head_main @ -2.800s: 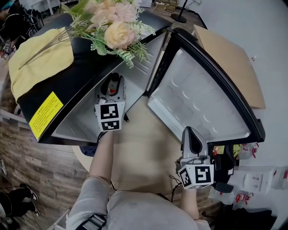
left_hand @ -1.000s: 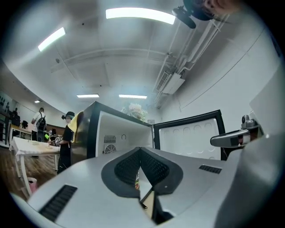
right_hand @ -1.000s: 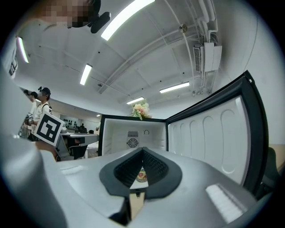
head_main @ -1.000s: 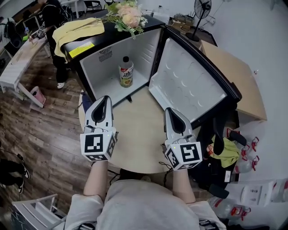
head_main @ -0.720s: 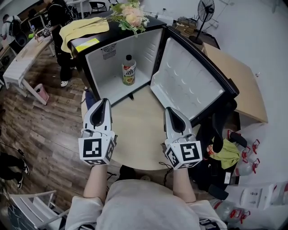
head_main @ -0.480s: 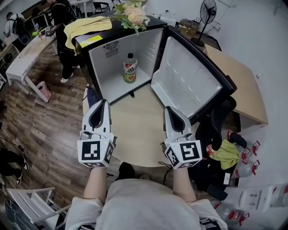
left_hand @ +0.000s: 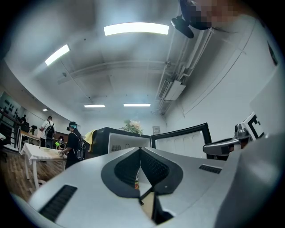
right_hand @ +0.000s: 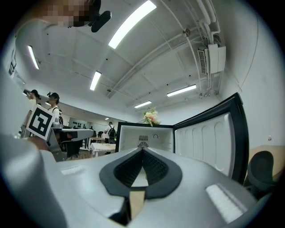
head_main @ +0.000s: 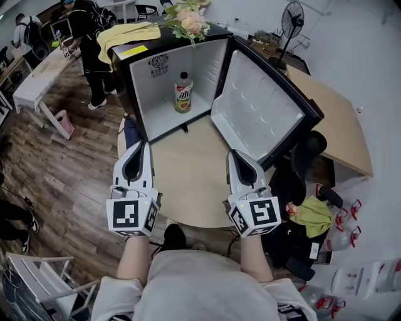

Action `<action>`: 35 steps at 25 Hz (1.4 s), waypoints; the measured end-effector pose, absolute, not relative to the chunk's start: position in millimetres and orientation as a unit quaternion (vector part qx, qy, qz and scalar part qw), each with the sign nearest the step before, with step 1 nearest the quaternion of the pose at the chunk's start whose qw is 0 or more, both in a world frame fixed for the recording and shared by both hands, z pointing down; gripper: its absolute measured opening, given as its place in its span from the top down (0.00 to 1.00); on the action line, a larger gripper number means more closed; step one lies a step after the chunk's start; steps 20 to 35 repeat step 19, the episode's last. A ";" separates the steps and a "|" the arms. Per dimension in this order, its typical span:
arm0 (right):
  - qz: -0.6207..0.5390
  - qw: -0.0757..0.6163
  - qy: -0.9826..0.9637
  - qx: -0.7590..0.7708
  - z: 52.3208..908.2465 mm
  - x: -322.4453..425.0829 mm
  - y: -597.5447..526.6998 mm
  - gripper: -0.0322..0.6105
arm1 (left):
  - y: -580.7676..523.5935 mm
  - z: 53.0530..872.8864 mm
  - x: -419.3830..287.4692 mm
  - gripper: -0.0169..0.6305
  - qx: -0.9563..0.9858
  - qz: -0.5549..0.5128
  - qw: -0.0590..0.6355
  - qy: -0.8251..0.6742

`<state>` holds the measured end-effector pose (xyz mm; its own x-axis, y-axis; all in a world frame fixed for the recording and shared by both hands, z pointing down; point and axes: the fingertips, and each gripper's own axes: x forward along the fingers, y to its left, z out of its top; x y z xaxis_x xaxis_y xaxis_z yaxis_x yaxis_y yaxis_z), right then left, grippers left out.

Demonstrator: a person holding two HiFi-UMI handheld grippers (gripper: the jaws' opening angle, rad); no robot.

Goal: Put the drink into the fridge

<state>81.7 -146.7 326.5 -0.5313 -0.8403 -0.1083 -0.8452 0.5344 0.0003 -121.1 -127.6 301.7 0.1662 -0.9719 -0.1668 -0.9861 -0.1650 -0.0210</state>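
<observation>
The drink [head_main: 182, 92] stands upright inside the open fridge [head_main: 155, 95]; left claw [head_main: 139, 148] and right claw [head_main: 234, 155] hover over the counter [head_main: 188, 182], both pressed together, empty

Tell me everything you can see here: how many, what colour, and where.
fridge: one, black, white inside, door open, at table's far edge
drink bottle: one, dark cap, upright inside fridge
flowers: one bunch, peach, on fridge top
cloth: one, yellow, on fridge top
table: one, beige, round, centre
fan: one, black, far right
chair: one, black, right of table
left gripper: grey, shut, empty
right gripper: grey, shut, empty
</observation>
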 end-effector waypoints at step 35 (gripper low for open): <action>0.025 0.054 0.874 -0.483 327.2 86.0 -134.6 0.93 | -114.0 297.8 -120.1 0.96 -0.761 0.074 0.060 0.641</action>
